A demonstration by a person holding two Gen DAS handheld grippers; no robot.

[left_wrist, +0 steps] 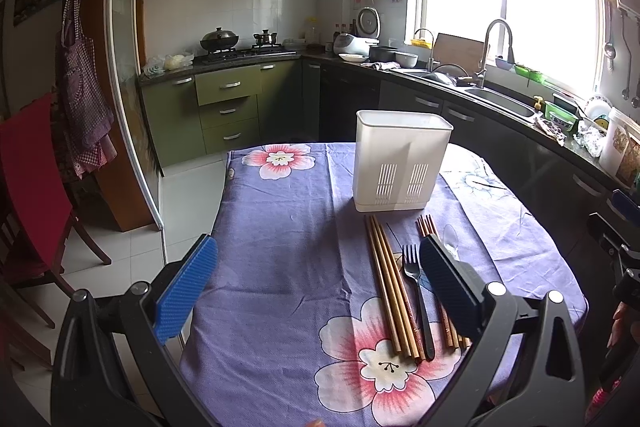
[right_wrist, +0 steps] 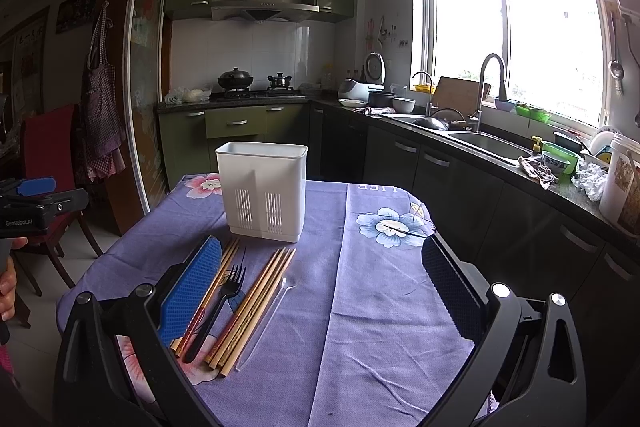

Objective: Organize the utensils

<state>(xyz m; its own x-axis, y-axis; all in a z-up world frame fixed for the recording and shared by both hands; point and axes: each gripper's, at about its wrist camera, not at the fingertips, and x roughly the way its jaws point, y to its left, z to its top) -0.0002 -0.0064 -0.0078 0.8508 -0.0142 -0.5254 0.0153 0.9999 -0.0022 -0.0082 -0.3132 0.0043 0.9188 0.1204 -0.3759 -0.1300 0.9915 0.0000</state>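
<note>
Both my left gripper (left_wrist: 318,283) and right gripper (right_wrist: 322,285) gape wide and empty above the cloth (left_wrist: 280,227), while the chopsticks (left_wrist: 390,283) and fork (left_wrist: 416,291) lie lengthwise toward the holder (left_wrist: 402,163), between the two grippers.

White caddy (right_wrist: 262,187) upright; chopsticks (right_wrist: 256,303), black fork (right_wrist: 218,307), clear spoon (right_wrist: 272,315) flat beside it.

Daylight flooded through the window (left_wrist: 508,7) — blown out to white glare — while cabinets below it stayed dim; fisheye bending curved the edges, corners went dark — focus was sharp
</note>
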